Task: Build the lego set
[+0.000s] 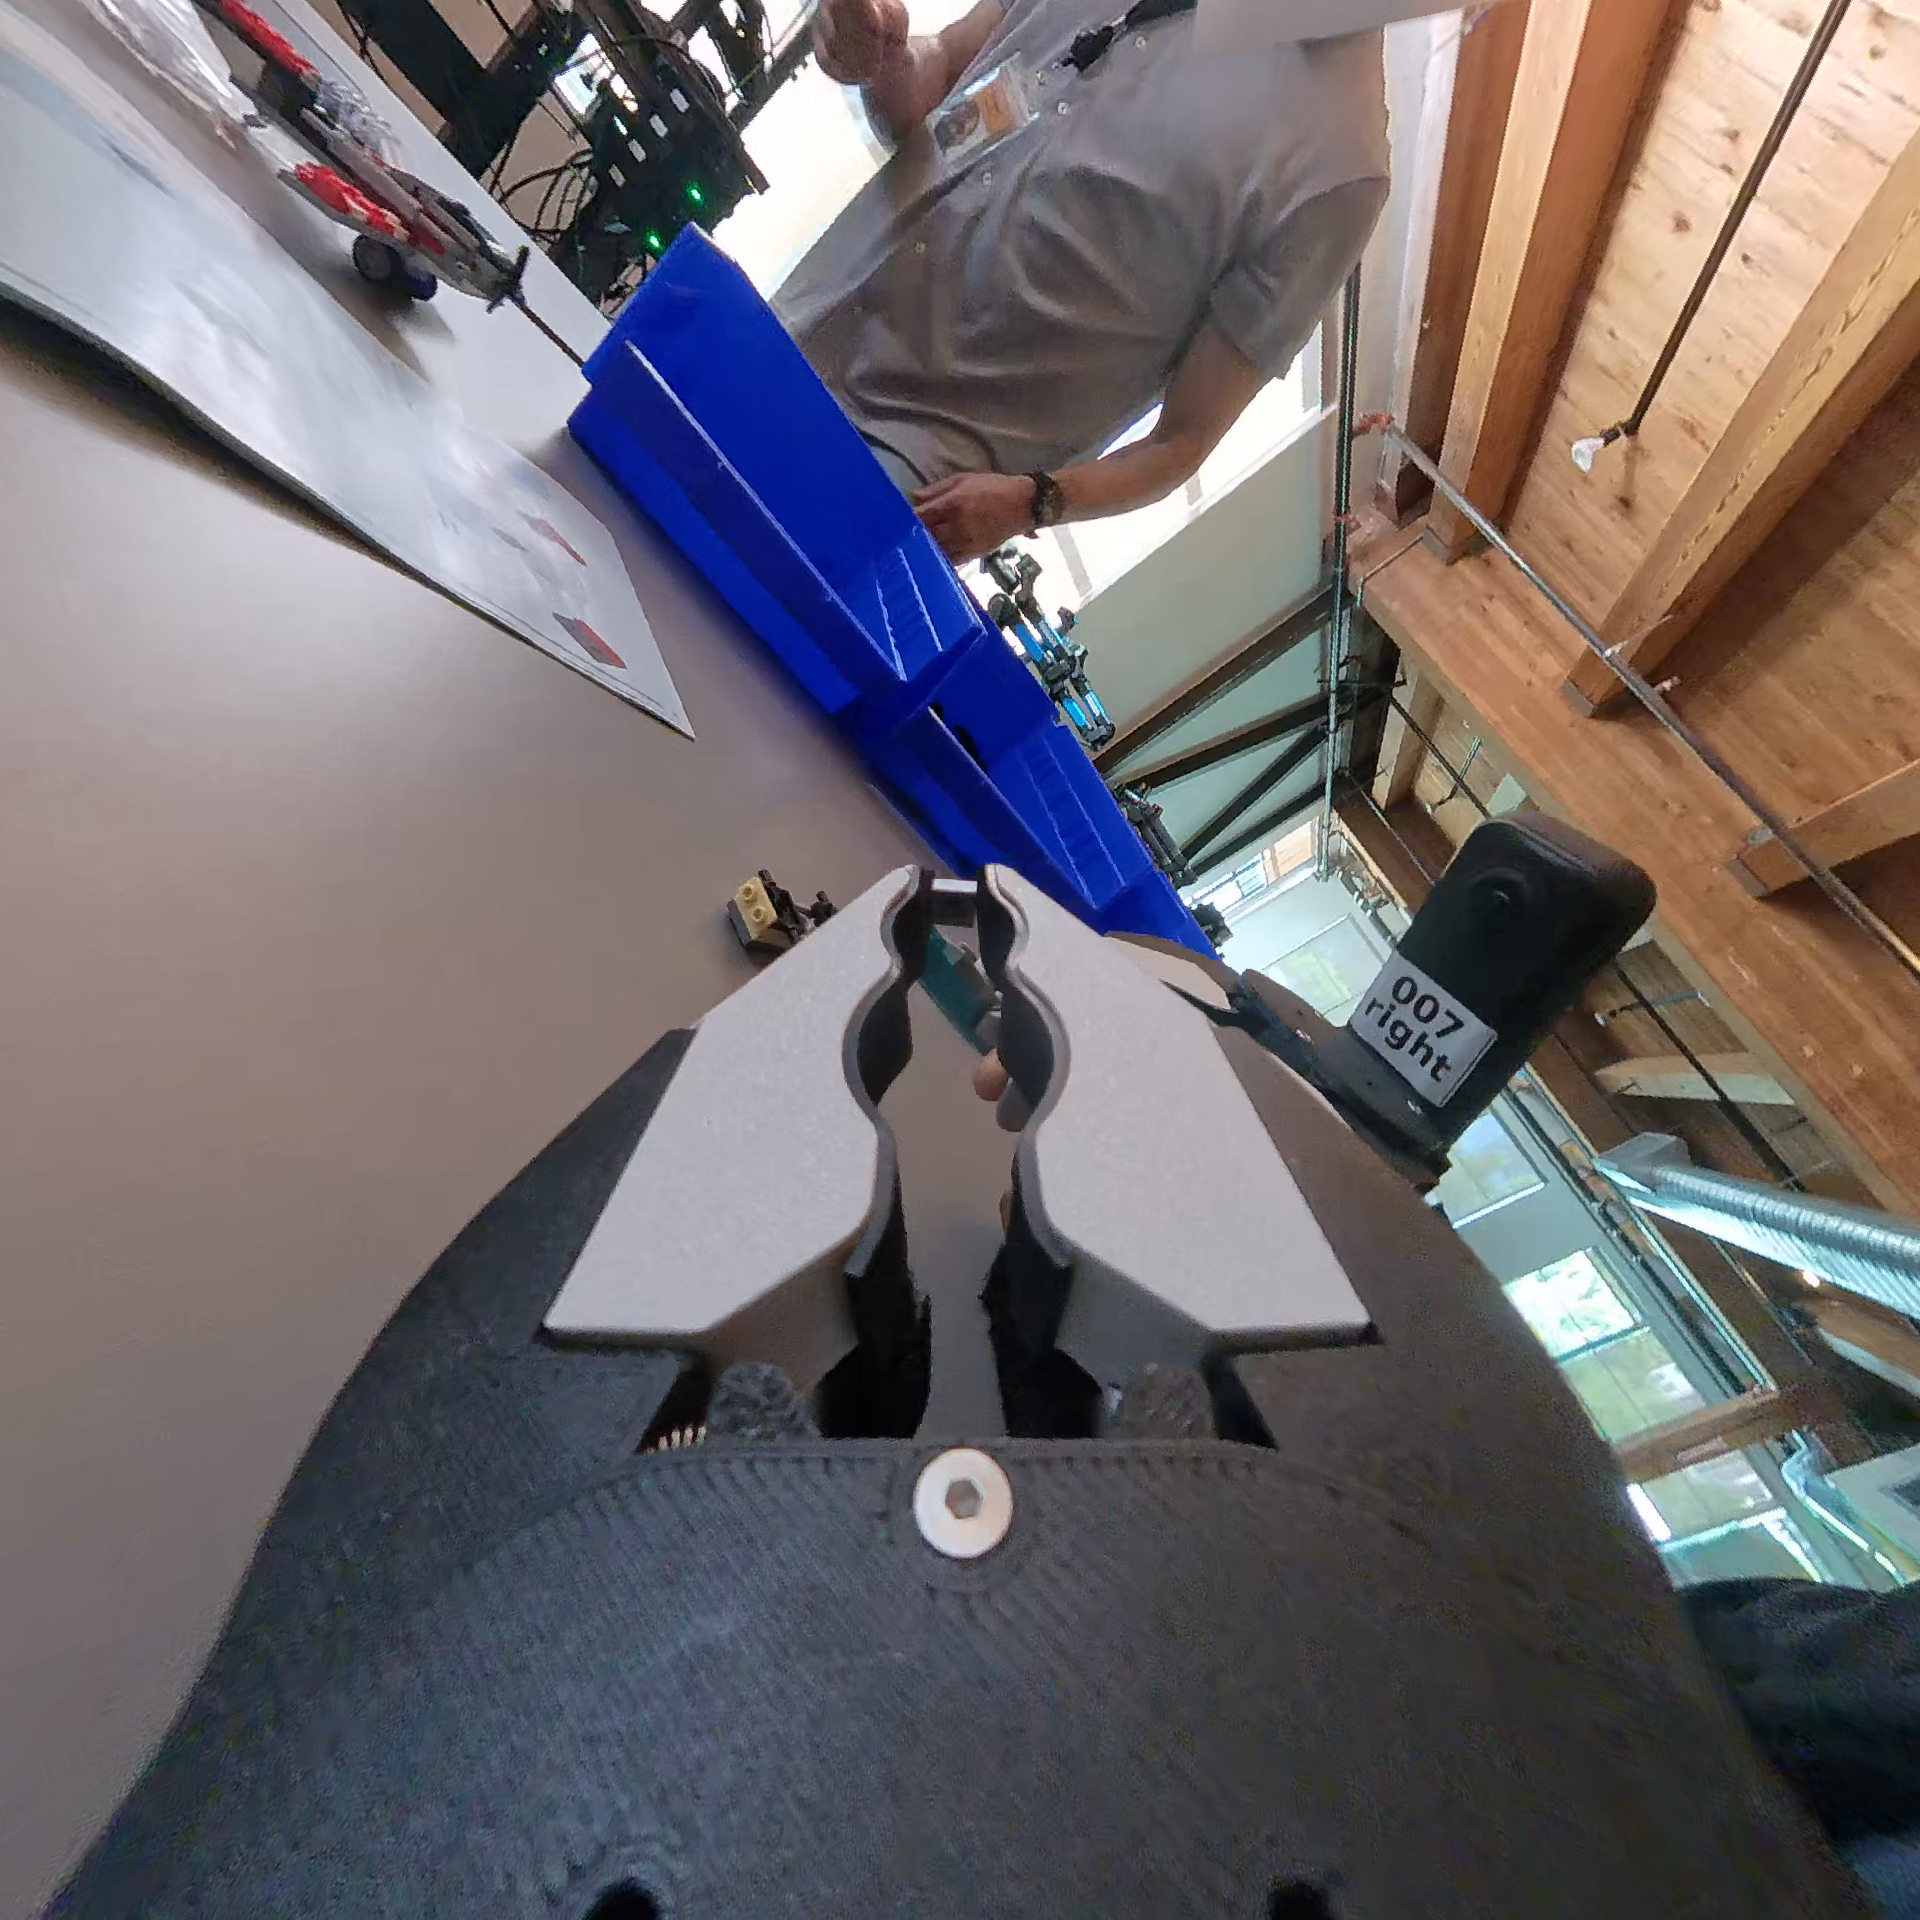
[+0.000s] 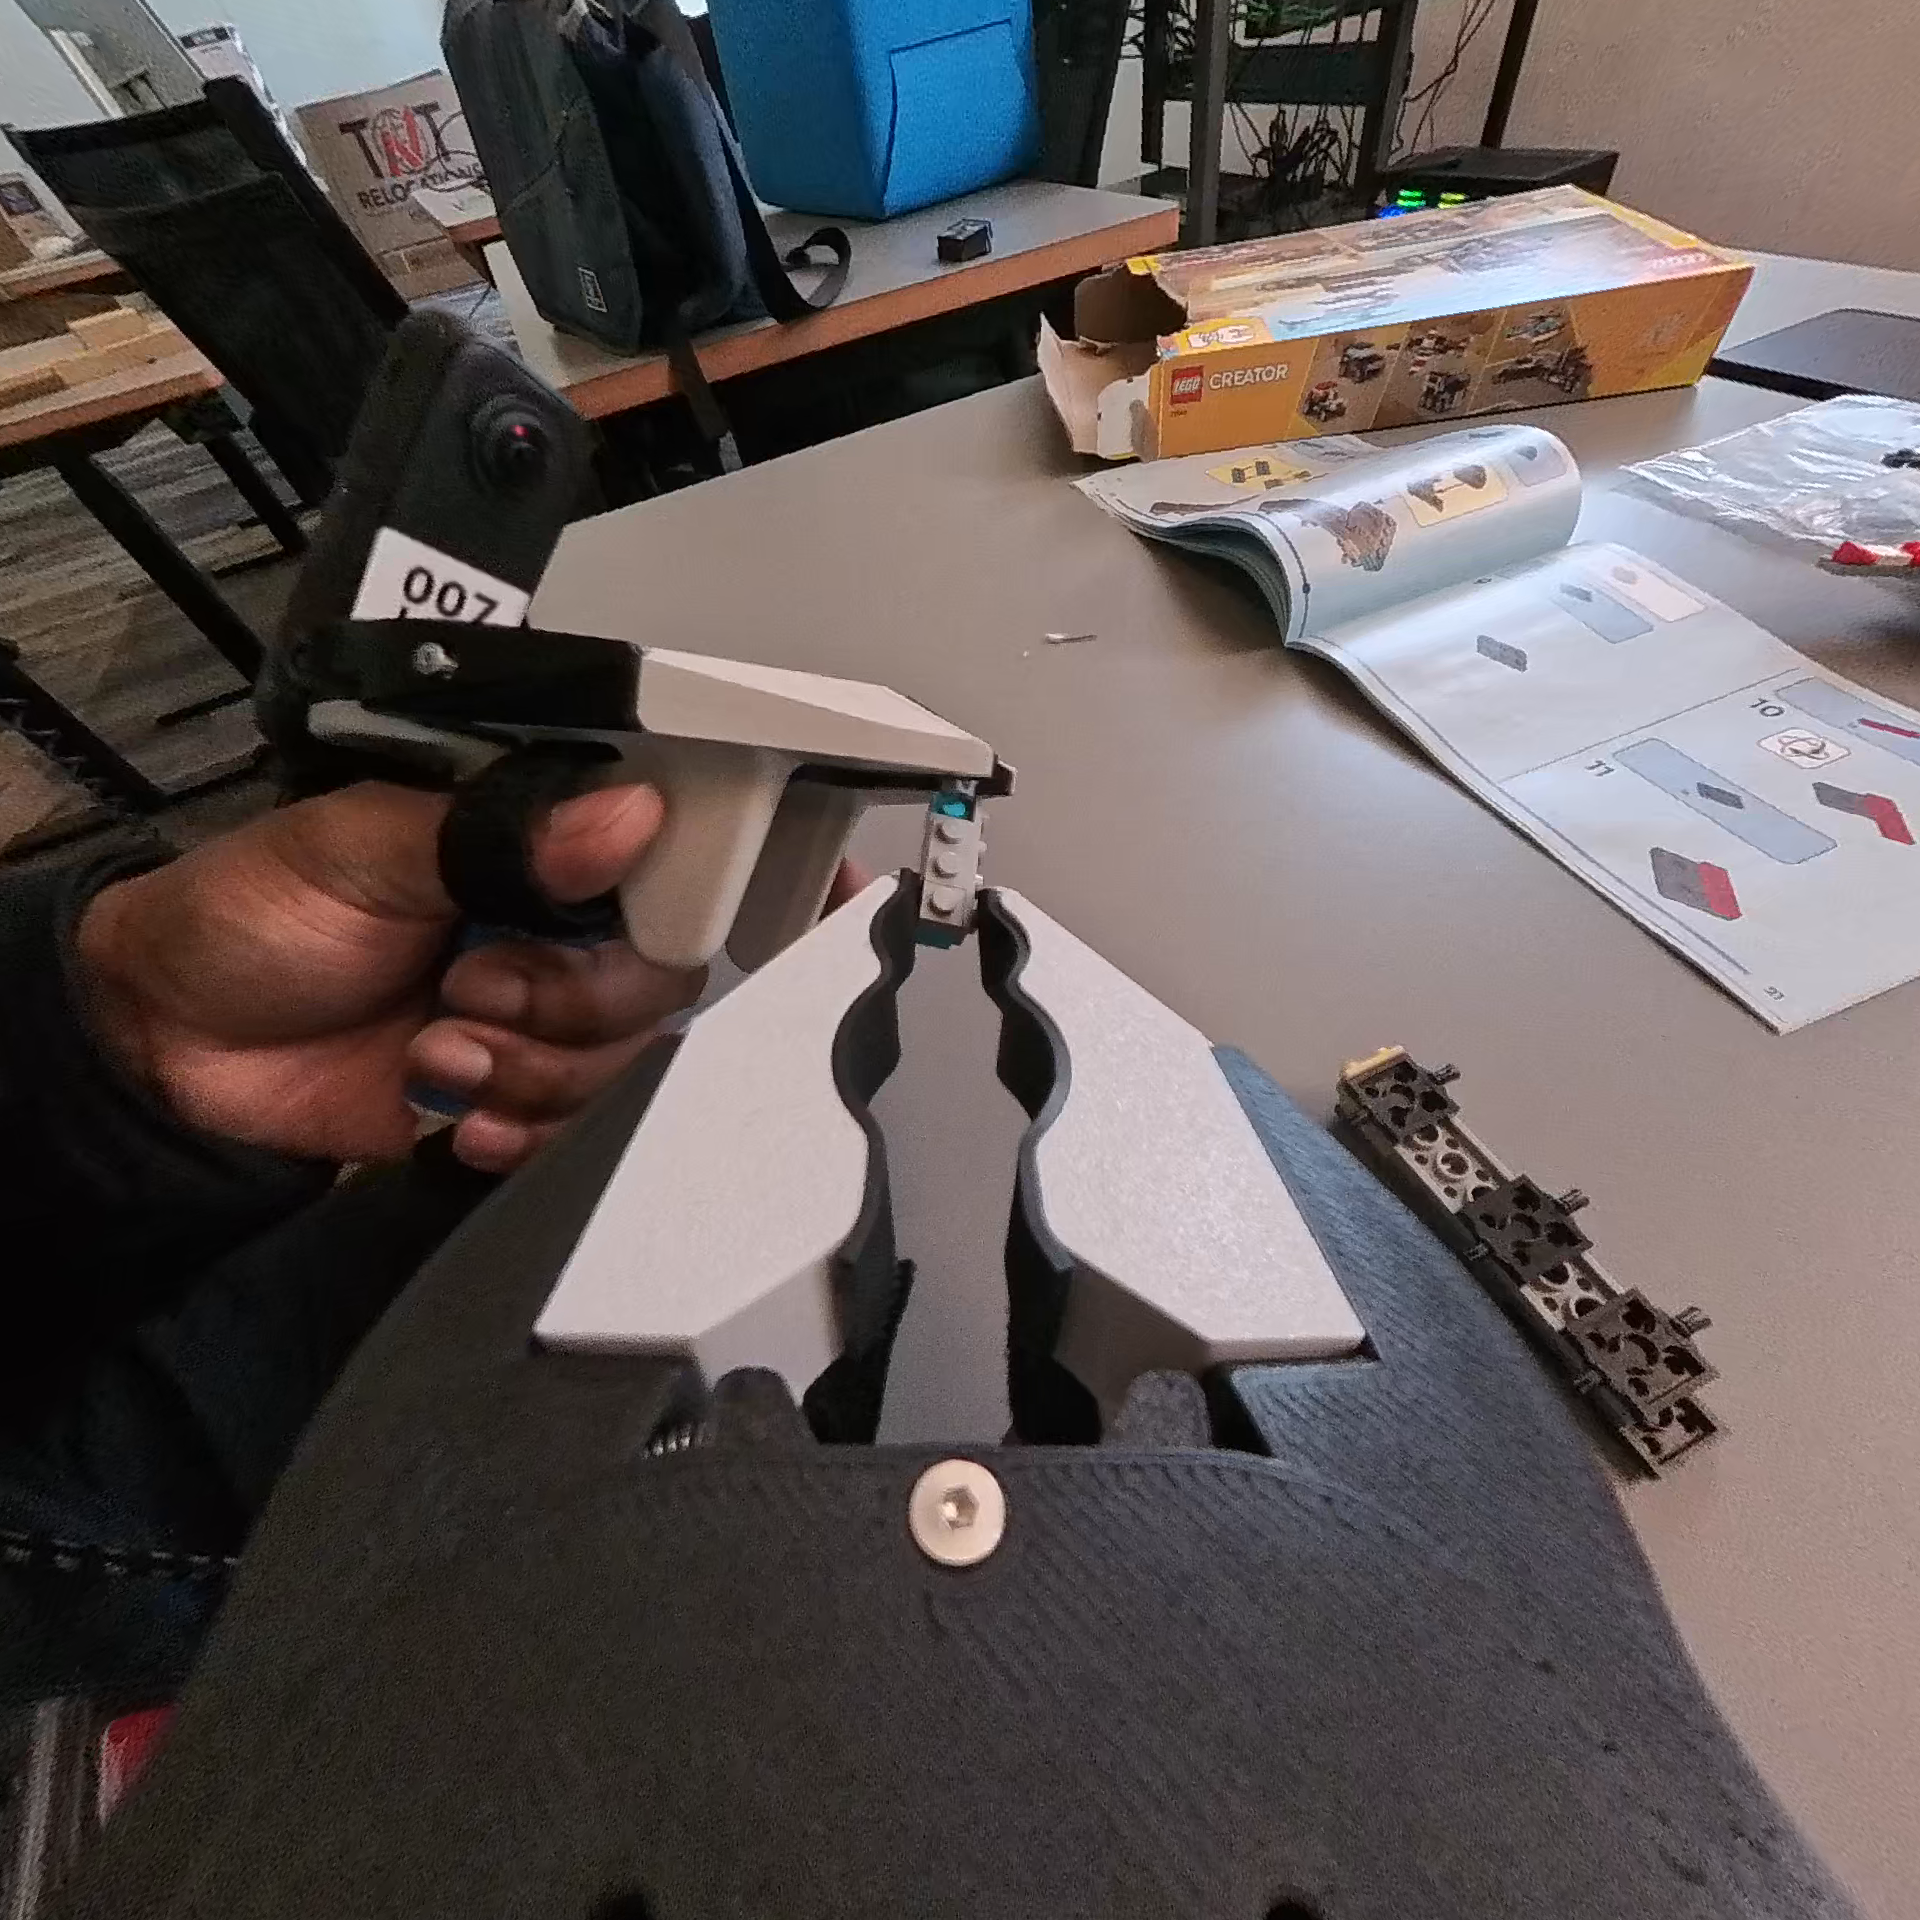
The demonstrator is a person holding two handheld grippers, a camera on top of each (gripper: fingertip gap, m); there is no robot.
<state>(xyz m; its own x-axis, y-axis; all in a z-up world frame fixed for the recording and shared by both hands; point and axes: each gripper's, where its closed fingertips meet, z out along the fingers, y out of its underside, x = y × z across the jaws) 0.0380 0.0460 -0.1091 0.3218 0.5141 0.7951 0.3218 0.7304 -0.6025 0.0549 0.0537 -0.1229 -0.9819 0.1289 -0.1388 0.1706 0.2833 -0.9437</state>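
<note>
The right gripper (image 2: 951, 914) is clamped on the lower end of a small grey and teal brick piece (image 2: 952, 868), held above the grey table (image 2: 1195, 727). The left gripper (image 1: 951, 904) pinches a small black part (image 1: 954, 900) at the piece's top end. A black wheel frame (image 2: 1527, 1247) lies on the table just right, near the open booklet (image 2: 1558, 665).

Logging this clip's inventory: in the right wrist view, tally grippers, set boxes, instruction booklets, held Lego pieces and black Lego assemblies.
Grippers: 2, left gripper and right gripper
Lego box: 1
Instruction booklet: 1
Grey Lego strip, held: 1
Black Lego assembly: 1
Total: 6
</note>
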